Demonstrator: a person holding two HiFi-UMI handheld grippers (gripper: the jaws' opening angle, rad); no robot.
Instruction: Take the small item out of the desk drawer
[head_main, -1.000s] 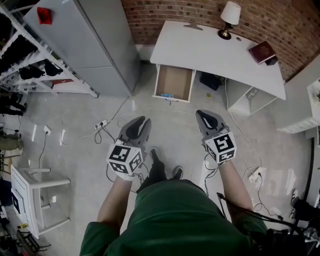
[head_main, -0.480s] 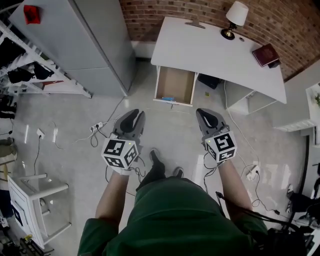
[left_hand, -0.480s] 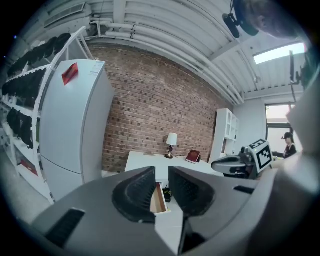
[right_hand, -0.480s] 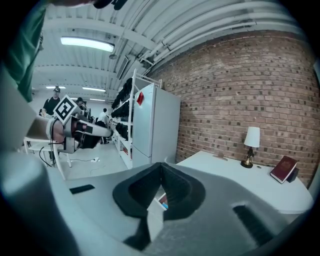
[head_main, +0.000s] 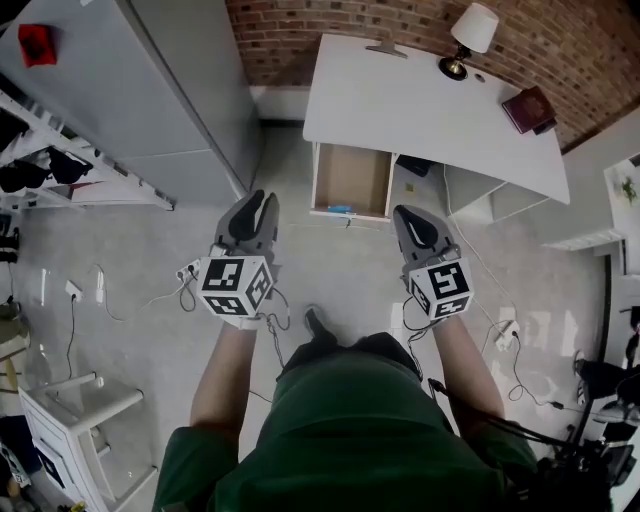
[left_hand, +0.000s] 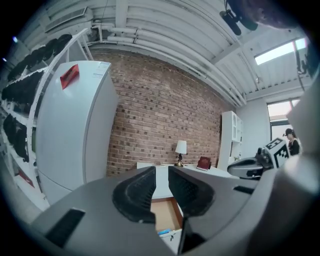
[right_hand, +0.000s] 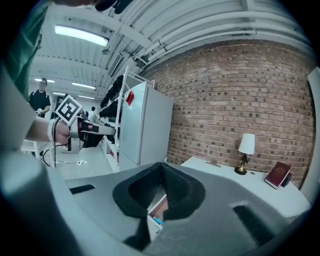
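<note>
Both hands out front: left gripper (head_main: 260, 200) and right gripper (head_main: 404, 213) side by side above the gray floor (head_main: 335, 265), aimed toward the white table (head_main: 420, 100) against the brick wall (head_main: 300, 20). Left gripper's jaws a narrow slit apart, nothing between them. Right gripper's jaws pressed together, likewise empty. Under the table's left part, drawer (head_main: 350, 170) standing open, wooden bottom showing. Small blue item (head_main: 338, 209) lying inside at the drawer's front edge, apart from both grippers and roughly between their lines of aim. On the table top, a lamp (head_main: 468, 35) near the wall and a dark red book (head_main: 527, 106) farther right. Tall gray fridge (head_main: 170, 80) left of the table.
</note>
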